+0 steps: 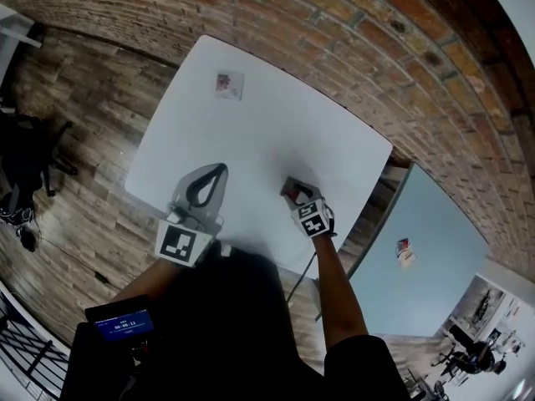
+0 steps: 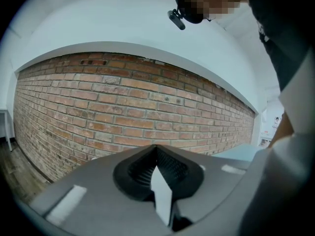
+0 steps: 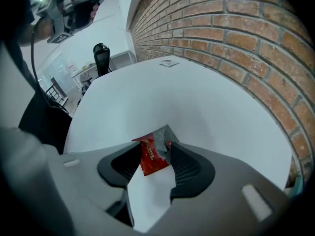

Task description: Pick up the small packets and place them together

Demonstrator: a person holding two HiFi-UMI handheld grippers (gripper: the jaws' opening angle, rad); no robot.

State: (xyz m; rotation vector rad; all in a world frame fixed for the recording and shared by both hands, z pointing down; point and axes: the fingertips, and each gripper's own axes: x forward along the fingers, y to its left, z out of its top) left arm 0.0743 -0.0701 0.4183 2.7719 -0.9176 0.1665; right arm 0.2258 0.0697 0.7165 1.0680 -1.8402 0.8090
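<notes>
Red and silver foil packet [image 3: 149, 161] sits pinched in my right tool [image 3: 155, 146]. The pads are closed on its two faces, so it stands on edge between them, with the crumpled top poking past the tips and the lower corner hanging clear above the white bench [image 1: 318, 132]. That puts it over the bench's near edge, toward the near-right corner. My left tool [image 1: 219, 171] hovers over the same near edge, further to the left, its tips pressed together with nothing between them.

The second one, a pale square packet [image 1: 228, 84] with a dark printed patch, lies flat close to the bench's far-left corner, well apart from both tools. As I read it, the next move turns on this: from the right tool that packet lies diagonally across the bench, away and to the left, with bare surface in between. It looks about square, so I see no long axis to line up with. The left tool is somewhat nearer to it, but the right one carries the load. I would take the held packet across and set it just beside the flat one.
</notes>
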